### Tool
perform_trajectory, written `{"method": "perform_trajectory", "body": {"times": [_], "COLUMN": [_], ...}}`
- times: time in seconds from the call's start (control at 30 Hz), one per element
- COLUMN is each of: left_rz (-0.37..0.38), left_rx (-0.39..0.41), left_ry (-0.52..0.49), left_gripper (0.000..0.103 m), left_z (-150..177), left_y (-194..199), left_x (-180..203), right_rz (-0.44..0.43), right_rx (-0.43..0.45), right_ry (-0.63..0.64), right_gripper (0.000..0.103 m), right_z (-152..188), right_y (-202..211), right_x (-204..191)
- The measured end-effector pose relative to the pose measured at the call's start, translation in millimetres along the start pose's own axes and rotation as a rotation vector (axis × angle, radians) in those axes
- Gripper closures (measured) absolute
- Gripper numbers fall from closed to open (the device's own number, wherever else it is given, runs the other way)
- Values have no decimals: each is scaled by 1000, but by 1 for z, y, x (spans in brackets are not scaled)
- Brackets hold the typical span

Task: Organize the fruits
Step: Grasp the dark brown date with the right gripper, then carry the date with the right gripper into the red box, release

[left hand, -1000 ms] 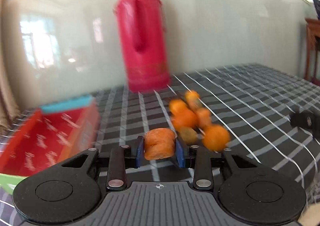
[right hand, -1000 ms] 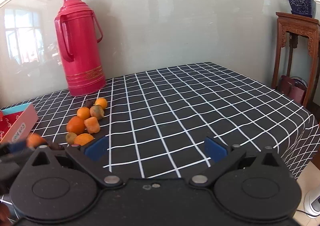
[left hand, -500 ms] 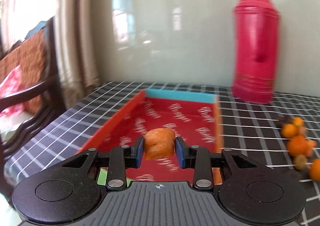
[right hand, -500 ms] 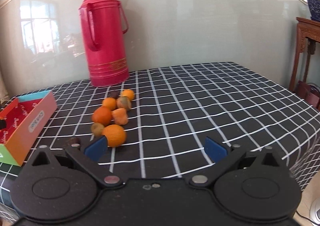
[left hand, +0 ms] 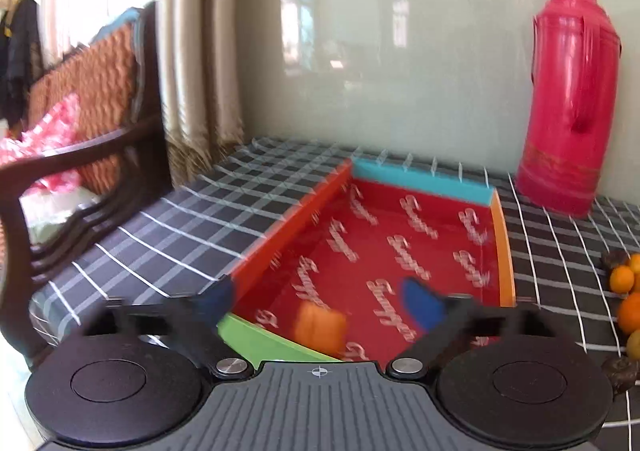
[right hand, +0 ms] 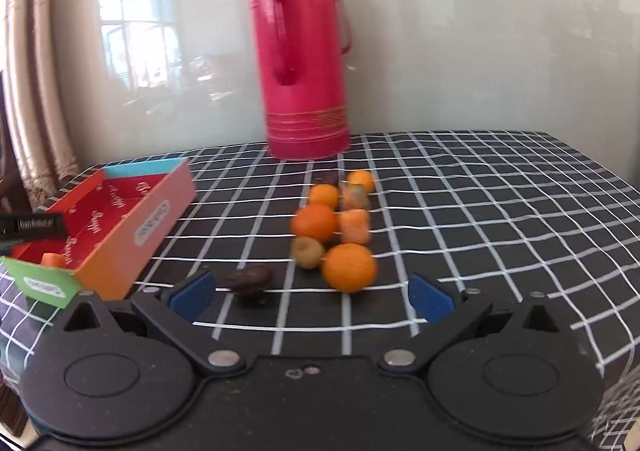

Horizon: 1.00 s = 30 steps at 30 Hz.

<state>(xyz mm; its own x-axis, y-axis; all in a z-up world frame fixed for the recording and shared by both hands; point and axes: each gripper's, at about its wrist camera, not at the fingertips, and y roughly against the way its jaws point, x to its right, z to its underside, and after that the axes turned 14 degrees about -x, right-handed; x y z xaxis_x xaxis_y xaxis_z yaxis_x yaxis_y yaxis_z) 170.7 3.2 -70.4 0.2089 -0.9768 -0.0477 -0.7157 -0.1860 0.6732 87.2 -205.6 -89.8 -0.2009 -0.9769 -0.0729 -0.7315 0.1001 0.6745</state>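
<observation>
My left hand-held gripper (left hand: 320,301) has just been opening, wide now; the soft orange fruit piece (left hand: 320,325) drops into the red box (left hand: 502,247). My right hand-held gripper (right hand: 312,295) gapes empty; next, round tangerine (right hand: 349,267), probably squashy, hold its sides gently.

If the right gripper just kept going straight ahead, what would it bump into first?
Probably the dark brown fruit, which lies just ahead of the open right gripper, a bit toward its left finger. The big orange sits slightly farther on. Depth is hard to judge here.
</observation>
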Motion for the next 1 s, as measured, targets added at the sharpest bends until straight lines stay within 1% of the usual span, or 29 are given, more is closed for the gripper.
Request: {"method": "perform_trajectory", "body": {"times": [0.1, 0.17, 0.27, 0.3, 0.37, 0.43, 0.5, 0.53, 0.57, 0.6, 0.63, 0.67, 0.73, 0.87, 1.0], "left_rz": [54, 57, 64, 61, 47, 36, 12, 3, 5, 8, 6, 4, 5, 9, 8], "left_rx": [41, 65, 80, 91, 110, 124, 131, 124, 115, 107, 100, 91, 73, 50, 40], "left_ry": [23, 38, 46, 46, 54, 61, 69, 83, 98, 111, 121, 125, 130, 173, 201], "left_gripper": [7, 7, 7, 7, 7, 6, 4, 3, 3, 3, 3, 3, 3, 3, 3], "left_z": [-1, -1, -2, -3, -4, 1, 6, 7, 8, 8, 9, 9, 7, 7, 9], "left_y": [14, 22, 31, 35, 39, 43, 43, 42, 40, 39, 37, 34, 29, 23, 20], "left_x": [-12, -23, -39, -45, -59, -71, -80, -83, -87, -90, -92, -95, -99, -108, -115], "right_rz": [-4, 5, 3, 2, -9, -23, -32, -29, -21, -16, -19, -26, -35, -37, -48], "right_rx": [6, 11, 0, -4, -17, -37, -57, -66, -74, -81, -89, -95, -110, -130, -124], "right_ry": [47, 71, 95, 98, 102, 100, 89, 84, 80, 77, 73, 68, 56, 42, 47], "right_gripper": [6, 8, 9, 9, 13, 28, 34, 35, 35, 39, 46, 49, 65, 73, 74], "right_z": [-2, -5, -11, -14, -17, -18, -17, -17, -17, -17, -17, -17, -18, -16, -15], "right_y": [-1, -2, -9, -12, -19, -26, -32, -36, -39, -42, -45, -48, -54, -61, -60], "right_x": [-10, -16, -24, -26, -29, -31, -31, -31, -32, -33, -33, -33, -32, -32, -34]}}
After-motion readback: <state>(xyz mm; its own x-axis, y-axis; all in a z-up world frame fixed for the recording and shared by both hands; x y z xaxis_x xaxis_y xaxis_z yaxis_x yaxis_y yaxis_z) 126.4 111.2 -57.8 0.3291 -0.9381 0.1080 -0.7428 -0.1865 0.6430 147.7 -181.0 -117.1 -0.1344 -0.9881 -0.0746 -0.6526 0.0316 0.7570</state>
